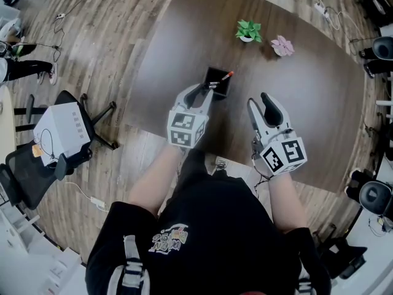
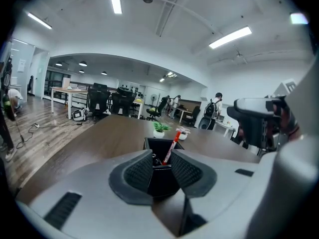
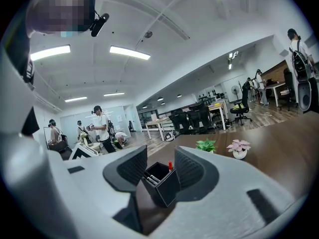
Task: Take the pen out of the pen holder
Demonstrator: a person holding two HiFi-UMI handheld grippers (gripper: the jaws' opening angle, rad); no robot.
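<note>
A black square pen holder stands near the middle of the dark table. A pen with a red cap leans out of its far right corner. My left gripper is at the holder's near side. In the left gripper view its pads lie against the two sides of the holder, with the pen rising just beyond the left gripper. My right gripper hovers open to the right of the holder. In its own view the right gripper frames the holder corner-on, ahead of the pads, only the pen's cap showing.
A small green plant and a pink one stand in white pots at the table's far side. An office chair with a white box is on the floor at left. More chairs stand at right. People are working in the background.
</note>
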